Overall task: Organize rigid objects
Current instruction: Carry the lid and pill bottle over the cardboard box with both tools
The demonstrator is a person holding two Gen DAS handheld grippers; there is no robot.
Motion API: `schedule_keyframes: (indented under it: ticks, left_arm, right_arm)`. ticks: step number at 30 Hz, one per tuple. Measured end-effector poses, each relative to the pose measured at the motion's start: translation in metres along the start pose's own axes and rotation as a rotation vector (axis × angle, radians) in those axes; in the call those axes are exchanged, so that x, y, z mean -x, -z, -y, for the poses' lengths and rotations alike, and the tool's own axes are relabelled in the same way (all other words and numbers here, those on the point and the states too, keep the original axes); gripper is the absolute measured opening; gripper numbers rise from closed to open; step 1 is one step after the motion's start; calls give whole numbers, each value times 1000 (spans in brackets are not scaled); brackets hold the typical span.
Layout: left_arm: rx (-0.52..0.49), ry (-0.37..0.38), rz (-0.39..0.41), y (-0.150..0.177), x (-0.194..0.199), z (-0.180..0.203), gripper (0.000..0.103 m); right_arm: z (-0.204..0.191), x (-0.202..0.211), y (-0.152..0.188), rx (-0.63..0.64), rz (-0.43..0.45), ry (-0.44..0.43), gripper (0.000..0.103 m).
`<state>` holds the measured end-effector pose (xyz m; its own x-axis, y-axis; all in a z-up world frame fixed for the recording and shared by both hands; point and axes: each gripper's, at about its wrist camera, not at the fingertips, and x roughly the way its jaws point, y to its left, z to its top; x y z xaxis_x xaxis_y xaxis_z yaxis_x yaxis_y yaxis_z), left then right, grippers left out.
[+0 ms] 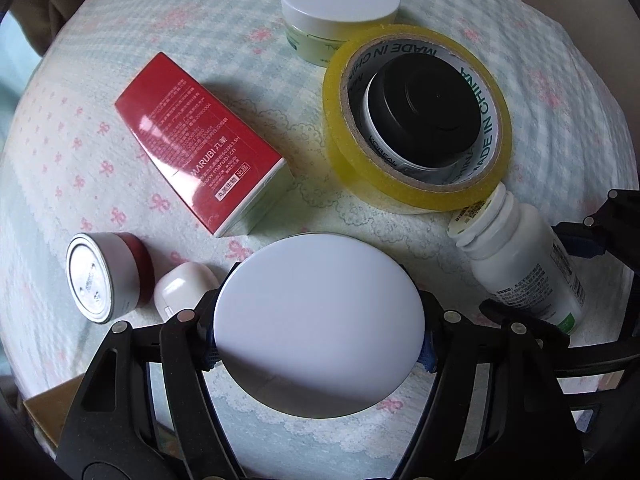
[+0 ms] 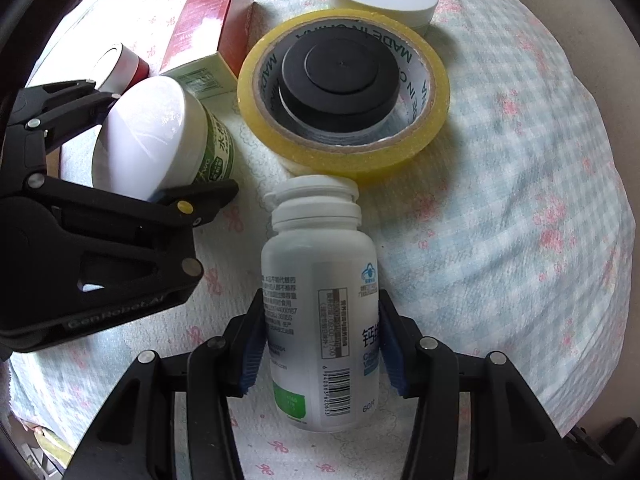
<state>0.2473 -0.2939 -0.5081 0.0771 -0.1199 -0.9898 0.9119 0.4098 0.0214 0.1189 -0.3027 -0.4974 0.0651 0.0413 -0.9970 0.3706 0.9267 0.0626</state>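
My left gripper (image 1: 320,336) is shut on a white-lidded green jar (image 1: 318,320), held above the cloth; the jar also shows in the right wrist view (image 2: 160,136). My right gripper (image 2: 320,344) is shut on a white pill bottle (image 2: 320,312) lying cap-forward; it shows in the left wrist view (image 1: 524,264) too. A yellow tape roll (image 1: 416,116) lies flat with a black-lidded jar (image 1: 426,108) inside its core, just beyond both grippers.
A red box (image 1: 200,140) lies left of the tape. A second white-lidded jar (image 1: 340,4) stands behind the tape. A red-and-silver small jar (image 1: 108,276) and a small white bottle (image 1: 184,288) lie at the left. A patterned cloth (image 2: 520,200) covers the surface.
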Motion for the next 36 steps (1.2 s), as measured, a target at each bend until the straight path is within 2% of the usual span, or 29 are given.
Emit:
schedule_keyframes:
  ticks: [6, 10, 18, 21, 28, 36]
  left_arm:
    - [91, -1, 41, 15, 39, -2, 68]
    - [168, -9, 94, 24, 85, -3, 68]
    - [339, -53, 243, 49, 224, -8, 68]
    - [419, -82, 306, 70, 272, -14, 68]
    - [591, -160, 413, 139, 352, -51, 68]
    - [716, -218, 450, 245, 391, -111, 68]
  right_arm:
    - [2, 31, 4, -11, 56, -15, 46]
    - [9, 72, 12, -9, 110, -31, 46]
    - [2, 204, 13, 50, 244, -30, 46]
    - [-9, 252, 11, 108, 298, -33, 46]
    - [-73, 328, 2, 267, 399, -72, 46]
    - [-180, 354, 9, 403, 473, -142, 46]
